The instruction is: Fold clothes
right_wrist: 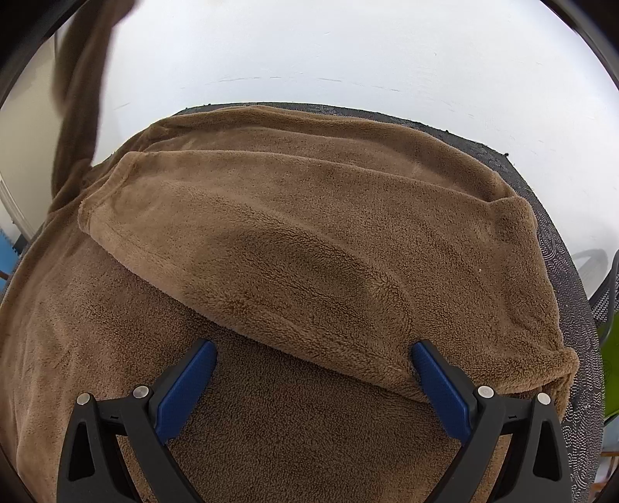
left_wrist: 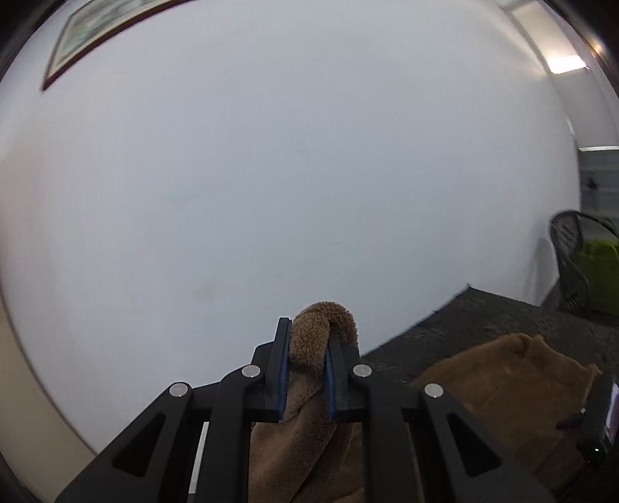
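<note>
A brown fleece garment (right_wrist: pixel 309 240) lies spread on a dark mesh table (right_wrist: pixel 549 232), with one part folded over the rest. My right gripper (right_wrist: pixel 313 348) is open, low over the cloth, its blue pads (right_wrist: pixel 185 387) either side of the folded edge. My left gripper (left_wrist: pixel 307 348) is shut on a bunched bit of the same brown garment (left_wrist: pixel 321 329) and holds it raised in front of the white wall. The lifted strip shows at the upper left of the right wrist view (right_wrist: pixel 81 89). The rest of the garment lies on the table in the left wrist view (left_wrist: pixel 503 379).
A white wall (left_wrist: pixel 290 154) stands right behind the table. A framed picture (left_wrist: pixel 89 35) hangs high at the left. A black mesh chair (left_wrist: pixel 572 255) with something green on it stands to the right of the table.
</note>
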### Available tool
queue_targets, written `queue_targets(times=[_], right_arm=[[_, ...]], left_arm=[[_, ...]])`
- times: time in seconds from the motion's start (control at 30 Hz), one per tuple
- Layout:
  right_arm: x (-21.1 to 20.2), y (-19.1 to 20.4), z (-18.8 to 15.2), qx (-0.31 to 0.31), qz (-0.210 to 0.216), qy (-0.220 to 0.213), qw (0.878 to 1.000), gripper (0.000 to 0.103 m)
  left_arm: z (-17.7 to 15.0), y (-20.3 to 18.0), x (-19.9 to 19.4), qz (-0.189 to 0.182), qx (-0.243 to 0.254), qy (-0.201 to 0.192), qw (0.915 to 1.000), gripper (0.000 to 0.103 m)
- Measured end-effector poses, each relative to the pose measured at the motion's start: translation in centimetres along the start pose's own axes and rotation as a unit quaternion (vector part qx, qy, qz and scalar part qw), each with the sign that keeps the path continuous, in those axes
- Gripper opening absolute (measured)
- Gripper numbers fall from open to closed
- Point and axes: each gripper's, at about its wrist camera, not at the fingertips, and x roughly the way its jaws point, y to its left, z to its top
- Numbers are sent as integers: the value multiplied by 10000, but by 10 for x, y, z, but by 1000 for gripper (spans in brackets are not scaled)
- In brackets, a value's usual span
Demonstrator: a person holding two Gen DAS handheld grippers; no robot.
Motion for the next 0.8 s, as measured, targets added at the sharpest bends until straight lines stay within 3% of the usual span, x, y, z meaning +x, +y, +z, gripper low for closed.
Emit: queue_targets(times=[0.1,0.23,0.37,0.43,0.47,0.5,0.6,0.7,0.8], right_arm=[[0,0,0,7,10,-1,10000,102],[1,0,1,13,22,-2,10000,102],[1,-1,1,20,32,-5,10000,102],[1,-1,1,23,36,-6,10000,102],[1,-1,2,25,38,-6,10000,102],[1,-1,2,26,40,-7,10000,102],[1,-1,2,32,48,-9,10000,102],[1,-2,2,44,64,-16,10000,102],[0,-5,2,102,149,-51,9998,102]], left_arm=[[-9,-60,9,-600,504,255,9966,17],[-27,-119,19,-1065,1100,590,9864,17],[-54,-130,32,-1378,1426,982,9752,21],[-61,-133,38,-1502,1438,1187,9709,28],[-63,-132,41,-1585,1407,1283,9688,41],[-63,-128,43,-1689,1293,1333,9680,59],[-59,-111,46,-1953,827,1434,9667,81],[-49,-80,42,-2066,6,1437,9678,82],[-48,-29,28,-2004,-1008,1476,9633,84]])
